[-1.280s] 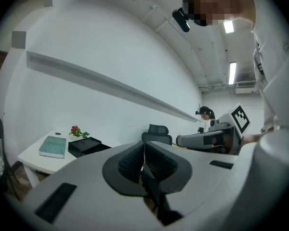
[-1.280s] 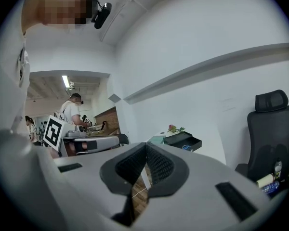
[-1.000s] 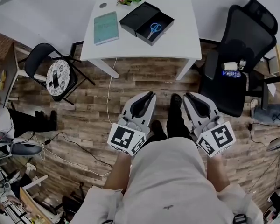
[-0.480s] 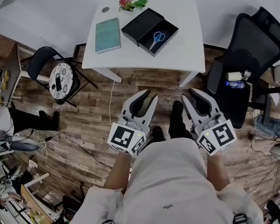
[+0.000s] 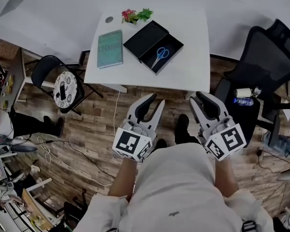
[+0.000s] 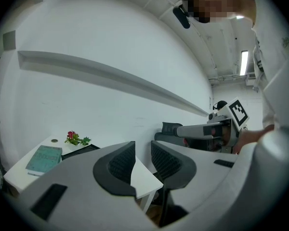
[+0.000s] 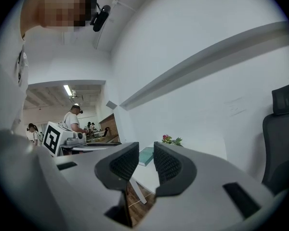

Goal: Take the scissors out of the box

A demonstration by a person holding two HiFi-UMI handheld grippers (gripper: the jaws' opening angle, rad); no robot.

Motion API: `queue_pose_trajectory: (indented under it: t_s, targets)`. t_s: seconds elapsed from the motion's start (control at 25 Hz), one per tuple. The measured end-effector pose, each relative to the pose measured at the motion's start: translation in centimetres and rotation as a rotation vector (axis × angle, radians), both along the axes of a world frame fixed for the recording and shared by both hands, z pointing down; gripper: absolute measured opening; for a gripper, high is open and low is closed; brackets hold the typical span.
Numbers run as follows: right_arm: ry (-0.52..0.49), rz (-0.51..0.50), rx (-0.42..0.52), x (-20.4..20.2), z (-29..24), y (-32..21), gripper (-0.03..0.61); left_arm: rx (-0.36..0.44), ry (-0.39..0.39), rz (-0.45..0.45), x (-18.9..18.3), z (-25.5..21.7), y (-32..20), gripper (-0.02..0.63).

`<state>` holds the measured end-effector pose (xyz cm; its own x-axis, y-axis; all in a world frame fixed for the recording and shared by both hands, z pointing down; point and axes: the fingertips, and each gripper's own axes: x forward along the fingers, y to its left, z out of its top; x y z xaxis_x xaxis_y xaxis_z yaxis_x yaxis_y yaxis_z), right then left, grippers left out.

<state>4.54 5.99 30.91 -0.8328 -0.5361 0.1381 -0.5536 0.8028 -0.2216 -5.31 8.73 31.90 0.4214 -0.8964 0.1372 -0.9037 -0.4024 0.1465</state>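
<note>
Item: blue-handled scissors (image 5: 160, 55) in black box (image 5: 144, 38) on white table (image 5: 193, 42)
Both empty: left gripper (image 5: 154, 100), right gripper (image 5: 199, 96); jaws slightly apart; well apart from table

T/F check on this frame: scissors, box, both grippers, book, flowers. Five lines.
1. The scissors lie inside the black box. True.
2. The left gripper is shut on the scissors. False: its jaws stand apart and empty, short of the table.
3. In the head view, the teal book lies left of the box. True.
4. The flowers sit in the box. False: they stand on the table near its far edge, outside the box.
5. The right gripper holds nothing. True.
</note>
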Motion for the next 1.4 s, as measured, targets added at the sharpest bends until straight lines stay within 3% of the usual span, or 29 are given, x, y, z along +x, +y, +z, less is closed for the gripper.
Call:
queue_pose_trajectory:
  t_s: [0.44,0.68,1.12,1.4]
  targets:
    - [-0.01,-0.048,-0.014,3.3,0.9,-6.9,0.101,-0.033,-0.013,-0.043,3.4,1.3,-6.5,0.097]
    - [-0.022,-0.071,-0.04,4.3,1.7,-8.0,0.1,-0.062,-0.03,-0.056,4.8,2.2,-7.7,0.097]
    - [-0.028,-0.107,-0.073,3.4,2.4,-8.5,0.1,-0.116,-0.061,-0.105,2.2,3.4,-7.9,0.097]
    - [-0.012,-0.08,-0.071,2.0,2.2,-10.6,0.098,-0.116,-0.06,-0.078,0.2,4.0,-11.2,0.097]
